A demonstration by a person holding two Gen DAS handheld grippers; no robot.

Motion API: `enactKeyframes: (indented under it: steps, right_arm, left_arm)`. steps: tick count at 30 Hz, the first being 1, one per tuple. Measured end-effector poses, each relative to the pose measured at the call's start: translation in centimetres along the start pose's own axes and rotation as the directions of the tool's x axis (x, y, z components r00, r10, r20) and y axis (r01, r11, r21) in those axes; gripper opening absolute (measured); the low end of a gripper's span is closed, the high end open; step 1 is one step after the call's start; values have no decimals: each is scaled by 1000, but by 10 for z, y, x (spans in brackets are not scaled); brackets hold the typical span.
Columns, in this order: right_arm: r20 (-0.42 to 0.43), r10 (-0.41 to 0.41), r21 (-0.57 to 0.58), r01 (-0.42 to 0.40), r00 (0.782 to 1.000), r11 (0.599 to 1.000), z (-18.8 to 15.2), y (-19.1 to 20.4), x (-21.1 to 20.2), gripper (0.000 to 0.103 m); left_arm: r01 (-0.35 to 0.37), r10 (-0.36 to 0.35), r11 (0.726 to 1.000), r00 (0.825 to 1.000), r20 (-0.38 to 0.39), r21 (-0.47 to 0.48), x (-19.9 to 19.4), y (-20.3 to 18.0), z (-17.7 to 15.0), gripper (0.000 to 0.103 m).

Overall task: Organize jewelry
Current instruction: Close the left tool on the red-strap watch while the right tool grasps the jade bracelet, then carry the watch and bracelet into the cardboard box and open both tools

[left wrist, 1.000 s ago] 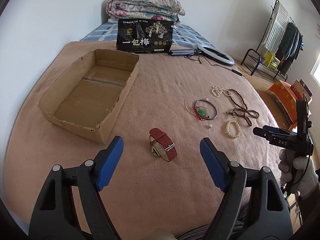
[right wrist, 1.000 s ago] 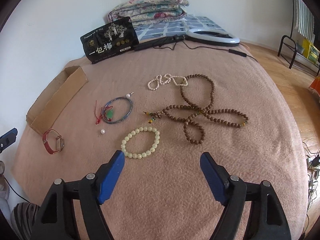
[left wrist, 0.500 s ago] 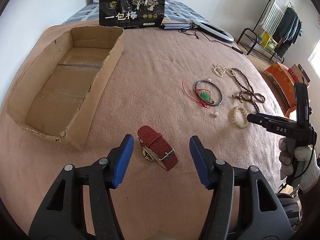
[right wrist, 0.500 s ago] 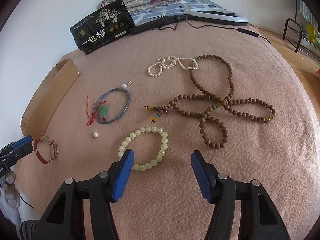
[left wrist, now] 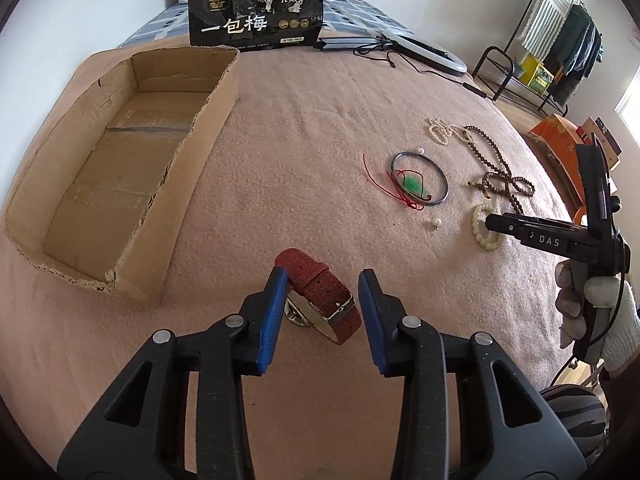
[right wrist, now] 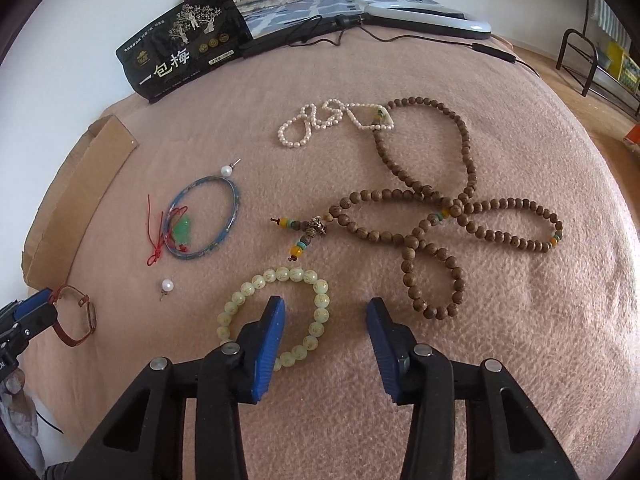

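Note:
A red-strapped watch [left wrist: 320, 285] lies on the pink blanket [left wrist: 300, 140], and my left gripper [left wrist: 322, 276] straddles it. Its jaws are closing, with the left pad at the strap and a small gap at the right pad. My right gripper [right wrist: 326, 304] hangs over a pale green bead bracelet [right wrist: 296, 275]. Its jaws are closing too: the left finger stands inside the ring and the ring's right side lies between the pads, untouched. An open cardboard box [left wrist: 192, 152] sits to the left of the watch.
A blue bangle [right wrist: 234, 216] with red cord, a loose pearl [right wrist: 167, 285], a brown bead necklace [right wrist: 452, 210] and a white pearl string [right wrist: 320, 120] lie spread on the blanket. A black bag [left wrist: 256, 12] and ring light [right wrist: 432, 20] lie at the back.
Both grippers came down and forward onto their pieces, and both pairs of jaws narrowed. The left now straddles the watch, the right the bracelet's side.

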State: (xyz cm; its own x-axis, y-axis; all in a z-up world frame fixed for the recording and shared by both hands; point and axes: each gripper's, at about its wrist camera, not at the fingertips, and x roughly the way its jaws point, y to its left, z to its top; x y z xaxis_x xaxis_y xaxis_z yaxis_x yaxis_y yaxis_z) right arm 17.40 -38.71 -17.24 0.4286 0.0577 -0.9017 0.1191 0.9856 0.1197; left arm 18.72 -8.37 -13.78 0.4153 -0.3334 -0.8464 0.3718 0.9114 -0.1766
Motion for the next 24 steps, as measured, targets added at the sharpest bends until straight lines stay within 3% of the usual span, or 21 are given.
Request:
enactKeyframes:
  steps: [11, 24]
  right_arm:
    - [2, -33, -86, 33, 999, 996, -4, 9, 0, 15]
    - [9, -27, -101, 28, 1000, 995, -10, 12, -2, 8]
  left_arm:
    - [-1, 1, 1000, 1000, 3, 10, -2, 2, -4, 32]
    - [18, -18, 1000, 1000, -13, -8, 4, 6, -13, 30]
